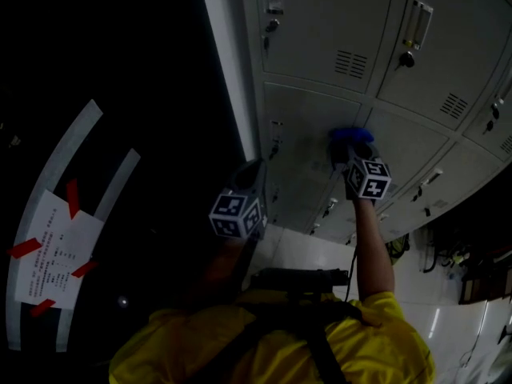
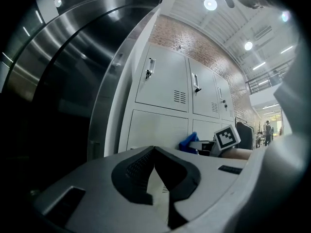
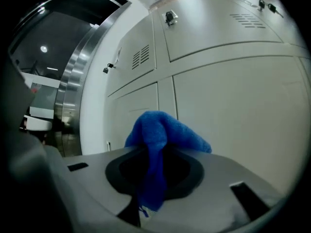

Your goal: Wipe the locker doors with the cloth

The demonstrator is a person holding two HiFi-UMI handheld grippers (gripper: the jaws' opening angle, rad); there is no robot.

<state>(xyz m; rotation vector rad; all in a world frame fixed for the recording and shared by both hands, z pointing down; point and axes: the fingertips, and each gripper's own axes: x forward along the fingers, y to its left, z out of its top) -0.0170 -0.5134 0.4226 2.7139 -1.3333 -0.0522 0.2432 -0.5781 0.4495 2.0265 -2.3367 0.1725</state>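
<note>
Right hand-held gripper (image 3: 154, 152) clamps the blue cloth (image 3: 164, 129).

Person in yellow short-sleeved shirt (image 1: 384, 334), dark harness straps (image 1: 318, 344) over the back, pale grey left gripper (image 2: 154, 150) and right gripper (image 3: 152, 152), black jaw pads, black-and-white marker cubes (image 1: 237, 214).

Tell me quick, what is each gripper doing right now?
Left gripper: jaws shut, empty.
Right gripper: jaws shut on the fluffy blue cloth.

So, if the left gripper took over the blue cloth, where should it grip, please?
Probably the bunched top of the blue cloth, which bulges beyond the closed jaws of the right gripper; come from the person's left, where the left gripper is, since the locker door lies ahead.
</note>
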